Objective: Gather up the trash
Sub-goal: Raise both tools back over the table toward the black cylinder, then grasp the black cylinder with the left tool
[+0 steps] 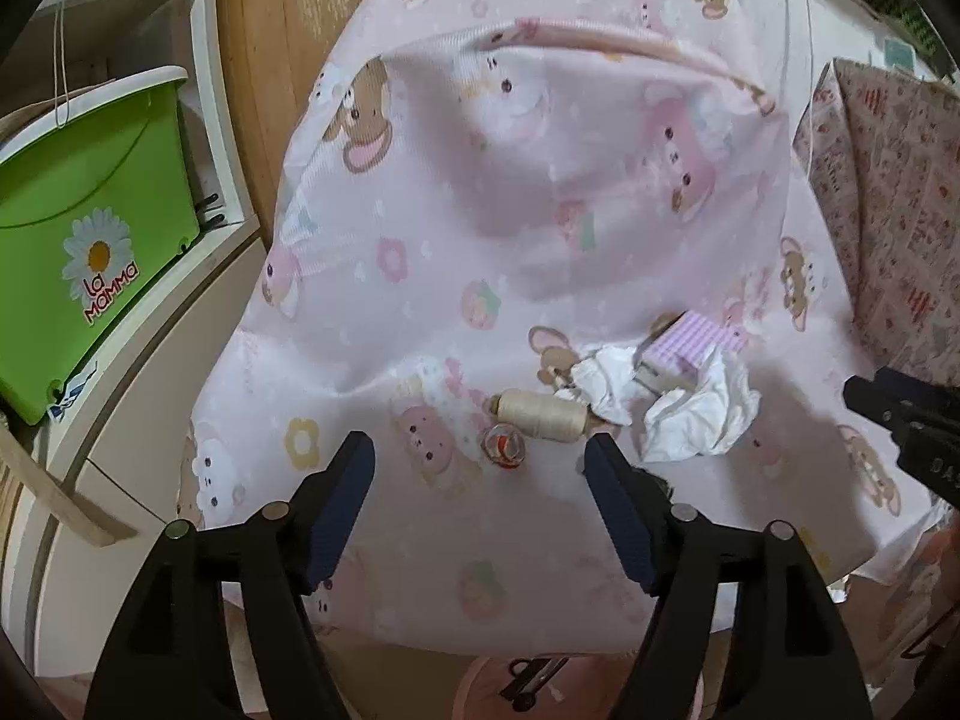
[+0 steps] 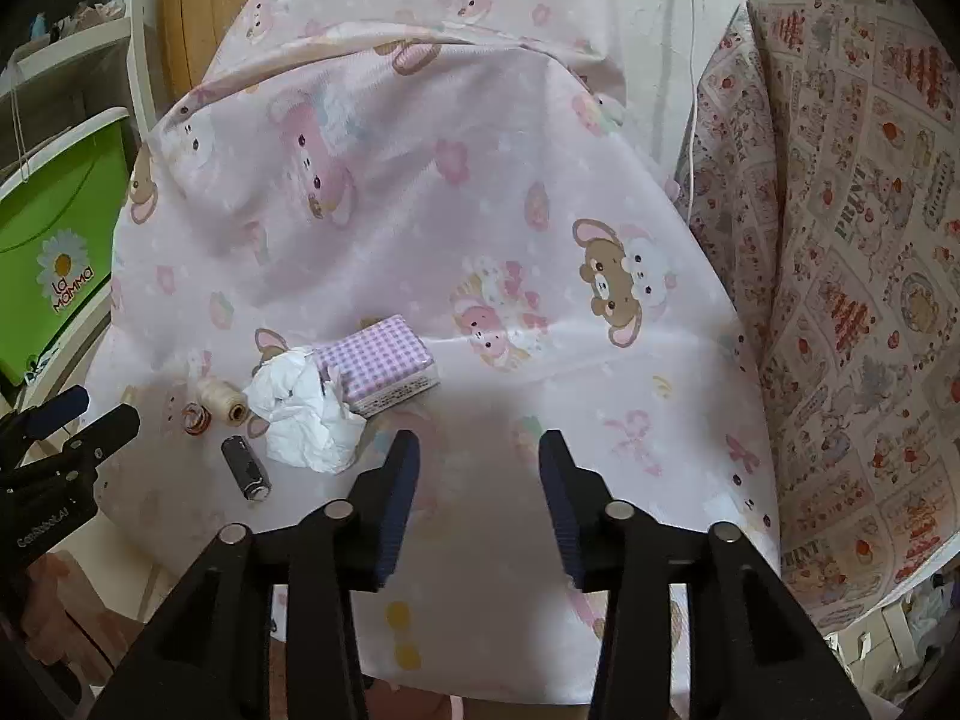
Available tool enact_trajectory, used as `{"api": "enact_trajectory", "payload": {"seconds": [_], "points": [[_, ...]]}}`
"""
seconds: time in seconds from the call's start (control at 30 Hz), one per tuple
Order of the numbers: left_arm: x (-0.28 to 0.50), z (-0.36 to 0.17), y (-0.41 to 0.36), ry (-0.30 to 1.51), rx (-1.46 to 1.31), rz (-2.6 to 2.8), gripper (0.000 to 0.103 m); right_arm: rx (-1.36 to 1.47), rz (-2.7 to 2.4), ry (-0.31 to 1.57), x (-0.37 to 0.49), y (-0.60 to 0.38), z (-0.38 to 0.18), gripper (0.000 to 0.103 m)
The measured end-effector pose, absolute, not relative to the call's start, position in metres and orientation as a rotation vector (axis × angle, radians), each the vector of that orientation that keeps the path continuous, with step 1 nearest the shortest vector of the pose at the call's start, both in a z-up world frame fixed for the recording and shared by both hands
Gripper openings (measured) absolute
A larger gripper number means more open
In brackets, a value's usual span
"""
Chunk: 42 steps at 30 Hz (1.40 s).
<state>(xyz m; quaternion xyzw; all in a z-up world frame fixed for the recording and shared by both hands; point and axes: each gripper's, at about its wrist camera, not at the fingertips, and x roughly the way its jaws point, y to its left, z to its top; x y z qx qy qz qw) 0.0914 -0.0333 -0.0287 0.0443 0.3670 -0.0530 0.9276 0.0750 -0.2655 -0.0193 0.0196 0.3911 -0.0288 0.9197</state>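
Note:
On a pink cartoon-print bed sheet [image 1: 456, 192] lies a small cluster. It holds crumpled white tissue [image 1: 696, 417] [image 2: 306, 420], a purple gingham packet [image 1: 705, 336] [image 2: 384, 363], a cream thread spool [image 1: 543, 414] [image 2: 219, 399], a small red-and-white round piece [image 1: 506, 447] [image 2: 197, 418] and a dark battery [image 2: 246, 468]. My left gripper [image 1: 480, 459] is open just above the sheet, with the round piece lying loose between its fingertips and the spool just beyond. My right gripper [image 2: 478, 462] is open over bare sheet, right of the tissue.
A green bin marked "La Mamma" [image 1: 90, 228] [image 2: 54, 264] stands on white shelving at the left. A patterned quilt [image 2: 840, 240] [image 1: 888, 210] is heaped along the right. A wooden door [image 1: 270, 60] is behind the bed. Each gripper shows at the edge of the other's view.

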Motion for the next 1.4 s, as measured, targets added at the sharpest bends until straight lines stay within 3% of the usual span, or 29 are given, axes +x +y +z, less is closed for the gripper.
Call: {"api": "enact_trajectory", "payload": {"seconds": [0.33,0.6,0.77,0.87,1.1,1.3,1.33,1.4], "points": [[0.093,-0.04,-0.035,0.806,0.084,-0.158,0.072,0.021,-0.066,0.805,0.073,-0.265,-0.02,0.049],[0.098,-0.053,-0.043,0.896,0.054,-0.24,0.046,0.052,-0.081,0.818,0.076,-0.271,-0.021,0.051],[0.104,-0.058,-0.057,0.931,0.048,-0.344,0.049,0.066,-0.081,0.838,0.08,-0.272,-0.025,0.052],[0.11,-0.066,-0.073,0.935,0.094,-0.35,0.057,0.054,-0.081,0.845,0.082,-0.27,-0.027,0.052],[0.115,-0.075,-0.101,0.894,0.23,-0.359,0.065,0.036,-0.083,0.857,0.084,-0.269,-0.031,0.053],[0.131,-0.082,-0.097,0.911,0.197,-0.348,0.068,0.05,-0.082,0.855,0.085,-0.271,-0.031,0.053],[0.132,-0.083,-0.095,0.917,0.179,-0.353,0.066,0.054,-0.081,0.857,0.085,-0.271,-0.031,0.053],[0.132,-0.081,-0.092,0.908,0.163,-0.349,0.048,0.057,-0.081,0.859,0.085,-0.271,-0.029,0.053]]}}
